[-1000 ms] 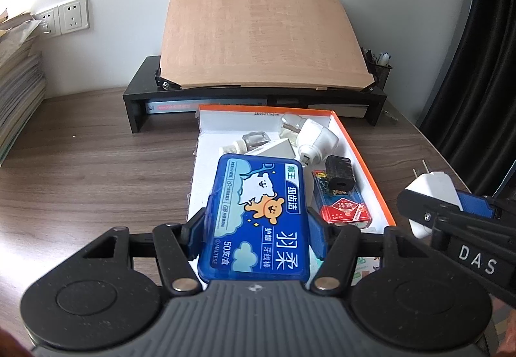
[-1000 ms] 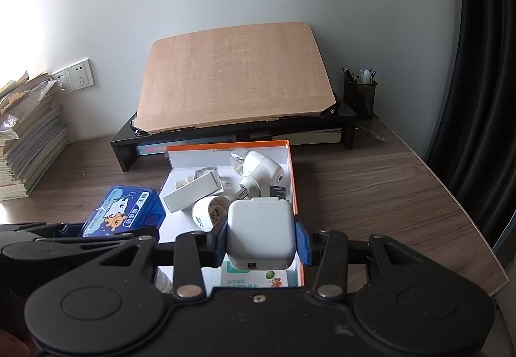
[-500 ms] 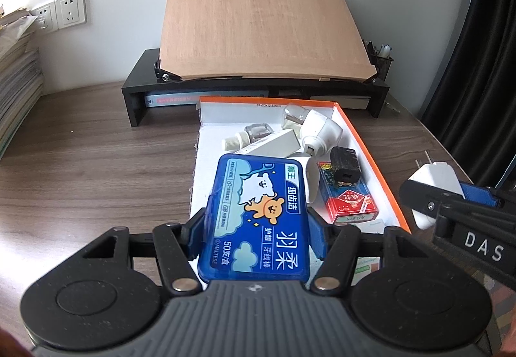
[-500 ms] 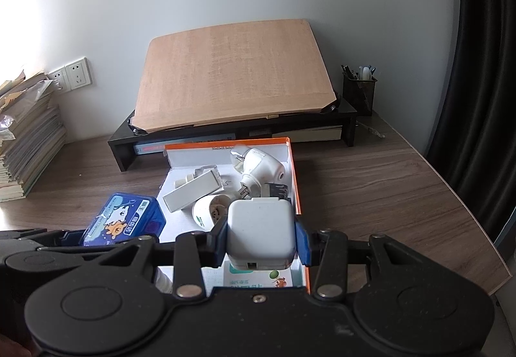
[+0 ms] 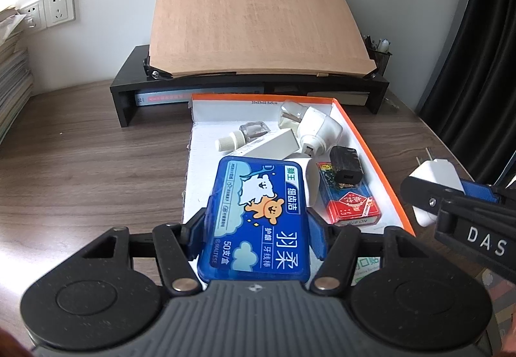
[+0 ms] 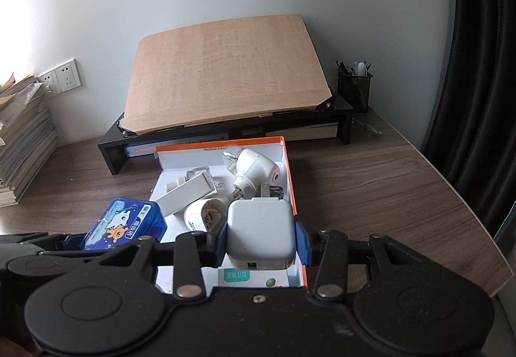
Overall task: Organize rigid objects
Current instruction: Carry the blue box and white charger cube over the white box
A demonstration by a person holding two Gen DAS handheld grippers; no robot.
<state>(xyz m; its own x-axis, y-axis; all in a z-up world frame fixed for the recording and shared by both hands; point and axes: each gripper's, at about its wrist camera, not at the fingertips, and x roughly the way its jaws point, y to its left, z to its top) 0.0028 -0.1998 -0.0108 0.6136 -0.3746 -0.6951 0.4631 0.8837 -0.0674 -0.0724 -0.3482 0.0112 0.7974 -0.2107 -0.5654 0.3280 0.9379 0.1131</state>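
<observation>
The left gripper (image 5: 258,221) is clamping a blue floss-pick box (image 5: 258,218) printed "MALTESE" and "50", hovering over the orange-edged tray (image 5: 371,160) marked "33x23x12.5x5cm". The right gripper (image 6: 262,236), lettered "DAS", is squeezing a white charger (image 6: 261,234) above the tray's near right corner.

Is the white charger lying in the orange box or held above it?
Held: the right claw clamps the white charger above the orange box.

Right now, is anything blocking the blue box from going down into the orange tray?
Partly. The blue box, clamped in the left gripper, hangs over the orange tray, where a white bulb base and red card pack lie. The near-left floor looks free.
</observation>
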